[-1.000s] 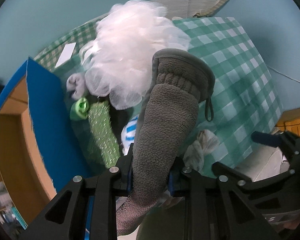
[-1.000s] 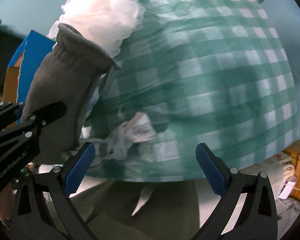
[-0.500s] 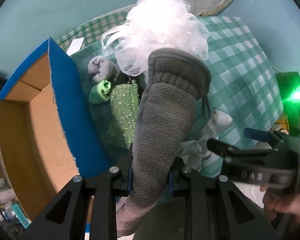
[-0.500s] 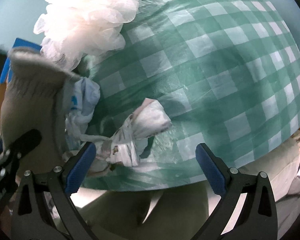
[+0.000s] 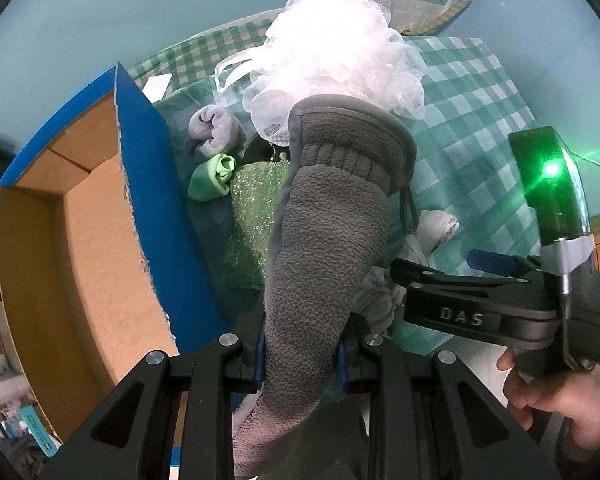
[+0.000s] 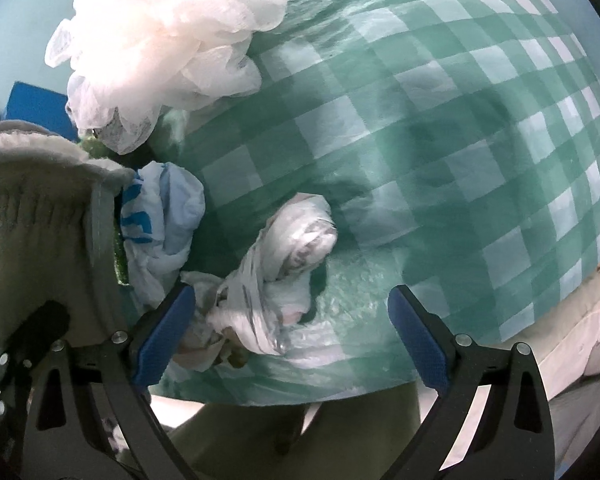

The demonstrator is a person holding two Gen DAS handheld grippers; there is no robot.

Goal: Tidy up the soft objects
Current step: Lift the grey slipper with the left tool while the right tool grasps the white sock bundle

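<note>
My left gripper (image 5: 300, 358) is shut on a grey fleece glove (image 5: 328, 240) and holds it above the table, its cuff pointing away; the glove also shows at the left of the right wrist view (image 6: 40, 232). My right gripper (image 6: 290, 332) is open, low over a crumpled white cloth (image 6: 284, 268) near the table's front edge. A white mesh bath pouf (image 5: 336, 64) lies behind the glove. A grey rolled sock (image 5: 214, 132), a green sock (image 5: 212, 178), a green glittery cloth (image 5: 252, 216) and a white-and-blue cloth (image 6: 160, 220) lie close by.
An open cardboard box with blue outer walls (image 5: 156, 200) stands at the left of the green checked tablecloth (image 6: 440, 140). A white card (image 5: 158, 84) lies at the far left of the table. The table's front edge drops off just below my right gripper.
My right gripper has moved closer to the crumpled white cloth, which now lies between its open fingers. My left gripper has drawn back leftward with the glove, showing more of the box.
</note>
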